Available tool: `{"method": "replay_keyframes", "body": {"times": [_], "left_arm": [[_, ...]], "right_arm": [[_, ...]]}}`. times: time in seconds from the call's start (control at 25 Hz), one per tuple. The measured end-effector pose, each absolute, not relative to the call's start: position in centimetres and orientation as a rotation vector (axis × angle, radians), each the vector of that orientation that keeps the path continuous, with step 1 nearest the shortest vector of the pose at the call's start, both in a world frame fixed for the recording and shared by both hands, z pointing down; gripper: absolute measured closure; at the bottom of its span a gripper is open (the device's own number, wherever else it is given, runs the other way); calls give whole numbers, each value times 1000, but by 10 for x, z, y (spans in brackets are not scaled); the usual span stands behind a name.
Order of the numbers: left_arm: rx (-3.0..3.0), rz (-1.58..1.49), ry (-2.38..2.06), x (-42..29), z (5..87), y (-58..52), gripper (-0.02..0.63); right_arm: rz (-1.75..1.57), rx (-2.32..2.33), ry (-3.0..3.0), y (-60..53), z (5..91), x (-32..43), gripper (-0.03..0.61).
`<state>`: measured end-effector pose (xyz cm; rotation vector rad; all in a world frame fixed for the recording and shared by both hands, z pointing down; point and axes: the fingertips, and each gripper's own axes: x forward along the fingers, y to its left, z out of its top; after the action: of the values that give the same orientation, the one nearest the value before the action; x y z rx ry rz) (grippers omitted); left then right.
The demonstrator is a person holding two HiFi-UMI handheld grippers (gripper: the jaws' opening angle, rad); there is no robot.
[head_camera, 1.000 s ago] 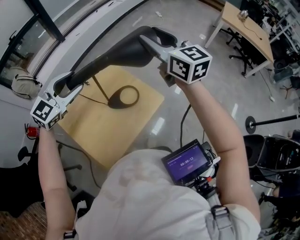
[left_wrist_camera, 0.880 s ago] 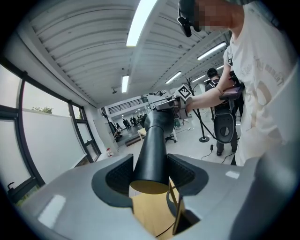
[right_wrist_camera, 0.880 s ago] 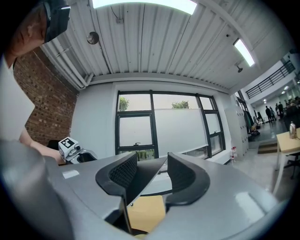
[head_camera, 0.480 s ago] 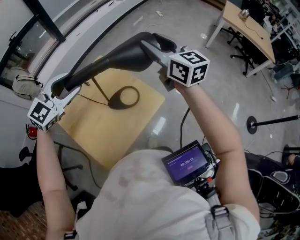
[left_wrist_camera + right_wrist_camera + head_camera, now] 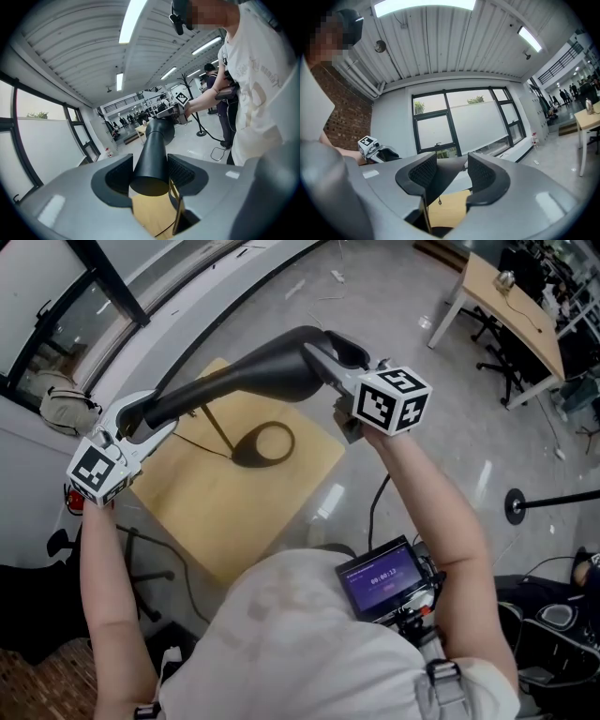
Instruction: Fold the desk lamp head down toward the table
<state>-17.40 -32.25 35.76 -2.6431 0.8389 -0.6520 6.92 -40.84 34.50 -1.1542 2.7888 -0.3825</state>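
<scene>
Black tapered desk lamp head (image 5: 251, 376) spans the upper centre, above the light wooden table (image 5: 234, 517). Left gripper (image 5: 145, 418) clamps its narrow end, right gripper (image 5: 333, 357) its wide end.

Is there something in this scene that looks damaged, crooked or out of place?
Nothing stands out. The lamp head is held at both ends, by the left gripper and the right gripper, above the table. Its base rests on the table, and nothing looks spilled or broken.
</scene>
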Motion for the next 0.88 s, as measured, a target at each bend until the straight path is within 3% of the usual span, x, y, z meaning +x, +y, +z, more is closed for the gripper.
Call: {"method": "replay_keyframes", "body": {"times": [0.88], "left_arm": [[-2602, -757, 805, -166, 338, -324, 385]], "right_arm": [[-572, -1088, 2732, -415, 382, 71, 367]]}}
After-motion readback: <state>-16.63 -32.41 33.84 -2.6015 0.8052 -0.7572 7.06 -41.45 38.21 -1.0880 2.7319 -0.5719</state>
